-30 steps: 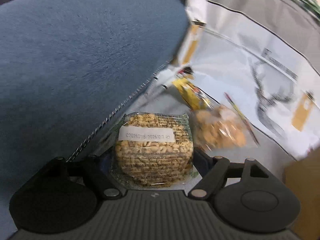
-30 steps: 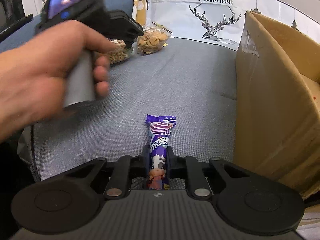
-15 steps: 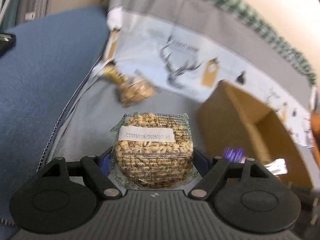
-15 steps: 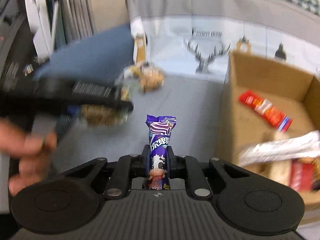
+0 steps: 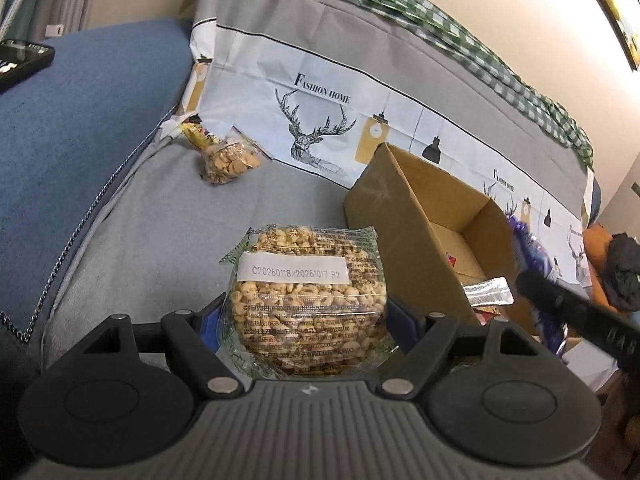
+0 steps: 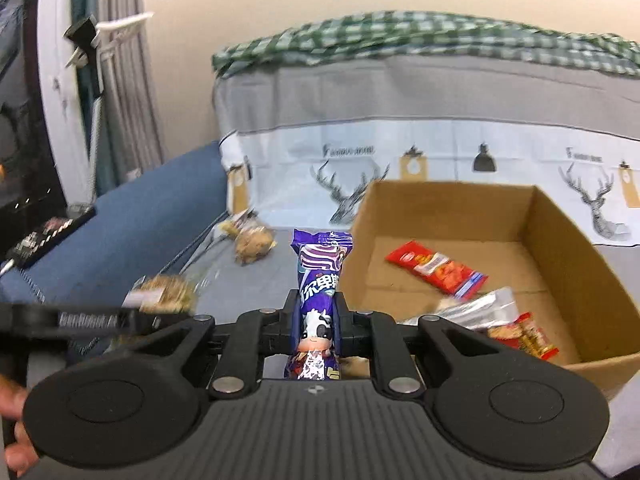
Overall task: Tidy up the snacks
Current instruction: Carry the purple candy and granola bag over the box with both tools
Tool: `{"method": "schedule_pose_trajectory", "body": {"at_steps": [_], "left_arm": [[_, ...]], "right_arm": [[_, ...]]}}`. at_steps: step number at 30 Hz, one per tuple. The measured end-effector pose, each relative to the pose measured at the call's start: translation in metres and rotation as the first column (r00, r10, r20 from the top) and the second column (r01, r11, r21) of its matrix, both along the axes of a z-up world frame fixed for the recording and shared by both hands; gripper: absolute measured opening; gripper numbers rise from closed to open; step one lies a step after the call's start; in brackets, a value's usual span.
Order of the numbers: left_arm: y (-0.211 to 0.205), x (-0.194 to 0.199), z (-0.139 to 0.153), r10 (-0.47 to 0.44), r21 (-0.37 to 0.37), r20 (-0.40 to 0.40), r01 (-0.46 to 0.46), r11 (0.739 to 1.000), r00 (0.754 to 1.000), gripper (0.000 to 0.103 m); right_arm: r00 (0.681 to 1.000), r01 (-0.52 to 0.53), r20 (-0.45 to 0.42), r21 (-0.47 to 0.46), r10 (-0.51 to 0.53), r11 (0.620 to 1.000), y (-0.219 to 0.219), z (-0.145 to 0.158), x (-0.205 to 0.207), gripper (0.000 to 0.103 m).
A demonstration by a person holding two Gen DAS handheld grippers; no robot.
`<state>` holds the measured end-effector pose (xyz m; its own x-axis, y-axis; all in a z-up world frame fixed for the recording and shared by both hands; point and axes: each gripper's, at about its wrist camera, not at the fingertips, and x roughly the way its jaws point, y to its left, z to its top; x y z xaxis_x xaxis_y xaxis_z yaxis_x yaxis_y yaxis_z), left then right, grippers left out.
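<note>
My left gripper (image 5: 306, 312) is shut on a clear pack of puffed grain cake (image 5: 306, 296) with a white date label, held above the grey sofa seat. My right gripper (image 6: 318, 312) is shut on a slim purple snack bar (image 6: 320, 276) with a cartoon cow, held upright beside the left wall of the open cardboard box (image 6: 560, 220). The same box (image 5: 400, 216) sits to the right in the left wrist view, where the right gripper's black body (image 5: 576, 316) and purple wrapper (image 5: 528, 240) hang over it. In the right wrist view the grain cake (image 6: 164, 294) shows at the left, blurred.
Inside the box lie a red packet (image 6: 436, 270), a silver packet (image 6: 480, 306) and small red-wrapped snacks (image 6: 528, 336). A clear bag of cookies (image 5: 228, 160) and a yellow wrapper (image 5: 196, 134) rest at the back of the seat by a blue cushion (image 5: 80, 112). A deer-print cover (image 5: 320, 120) drapes the sofa back.
Both grippers have lifted their snacks off the seat and swung toward the box. The box's inside has come into view in both cameras, and the cookie bag now lies farther back.
</note>
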<state>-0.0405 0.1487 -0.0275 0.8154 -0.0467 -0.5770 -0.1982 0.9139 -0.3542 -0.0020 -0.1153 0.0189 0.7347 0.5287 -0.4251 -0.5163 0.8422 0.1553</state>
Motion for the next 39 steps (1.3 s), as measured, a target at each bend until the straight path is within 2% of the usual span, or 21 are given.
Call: {"method": "schedule_pose_trajectory", "body": {"at_steps": [3, 7, 18, 29, 34, 39], "left_arm": [[0.001, 0.001, -0.004, 0.006, -0.008, -0.013, -0.006, 1.000, 1.000, 0.083], [0.002, 0.005, -0.006, 0.014, -0.015, -0.016, -0.014, 1.000, 1.000, 0.083], [-0.002, 0.010, -0.009, 0.005, -0.004, -0.030, -0.005, 1.000, 1.000, 0.083], [-0.012, 0.011, -0.006, -0.021, 0.051, -0.032, 0.023, 0.998, 0.999, 0.083], [-0.020, 0.018, 0.006, -0.010, 0.087, -0.085, 0.017, 0.996, 0.996, 0.083], [-0.036, 0.028, 0.024, -0.024, 0.132, -0.104, 0.038, 0.991, 0.994, 0.083]], "right_arm": [[0.999, 0.032, 0.010, 0.011, -0.033, 0.999, -0.008, -0.004, 0.005, 0.015], [0.998, 0.059, -0.027, 0.004, -0.059, 0.998, -0.016, -0.020, 0.011, 0.015], [0.997, 0.072, 0.001, 0.032, -0.072, 0.997, -0.026, -0.020, 0.014, 0.016], [0.994, 0.105, 0.018, 0.087, -0.107, 0.991, -0.035, -0.012, 0.017, 0.016], [0.988, 0.152, 0.017, 0.117, -0.155, 0.981, -0.048, -0.010, 0.023, 0.016], [0.978, 0.201, 0.024, 0.136, -0.206, 0.970, -0.062, -0.010, 0.030, 0.016]]}}
